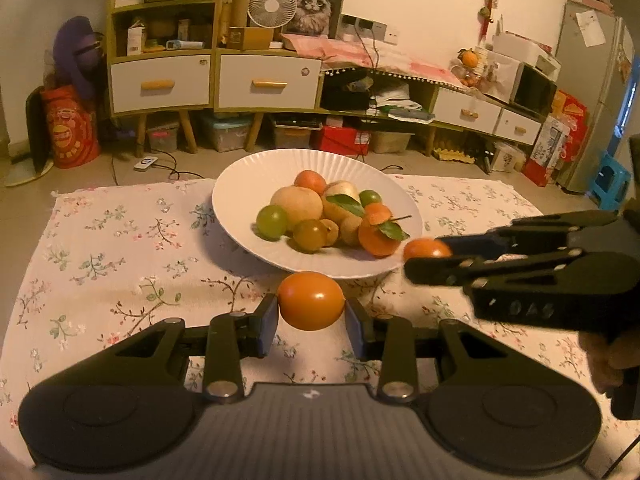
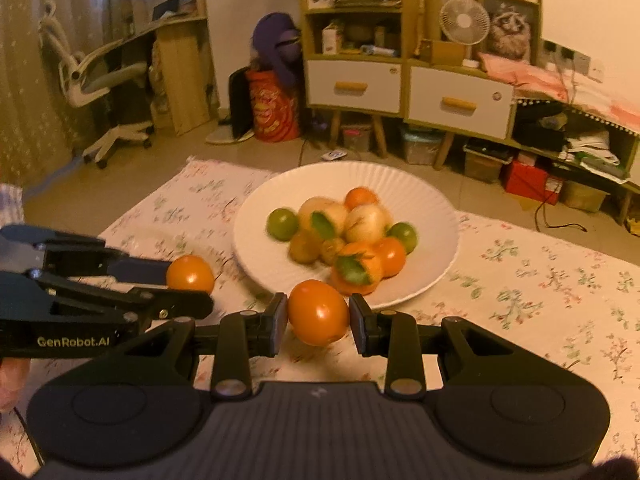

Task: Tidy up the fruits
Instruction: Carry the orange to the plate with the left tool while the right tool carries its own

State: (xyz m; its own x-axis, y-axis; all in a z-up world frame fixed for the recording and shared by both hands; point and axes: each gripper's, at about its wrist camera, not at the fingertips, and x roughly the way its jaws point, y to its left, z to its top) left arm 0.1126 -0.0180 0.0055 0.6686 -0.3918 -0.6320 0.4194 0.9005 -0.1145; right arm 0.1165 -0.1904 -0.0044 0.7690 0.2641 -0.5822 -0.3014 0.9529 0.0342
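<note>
Both grippers near-closed, each w/ an orange fruit: left gripper (image 1: pixel 311 312) pinches left fruit (image 1: pixel 311 300), right gripper (image 2: pixel 318 318) right fruit (image 2: pixel 318 311). Plate (image 1: pixel 248 184) lies just ahead; right one's nearer its rim.

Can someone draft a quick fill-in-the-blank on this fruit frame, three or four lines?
1. Each tool, left and right, is shut on one ____ fruit.
2. The piled fruit sits on a white ____.
3. The green leaf lies on the ____ in the middle.
4. The cloth under everything has a ____ print.

Missing words: orange; plate; pile; floral
</note>
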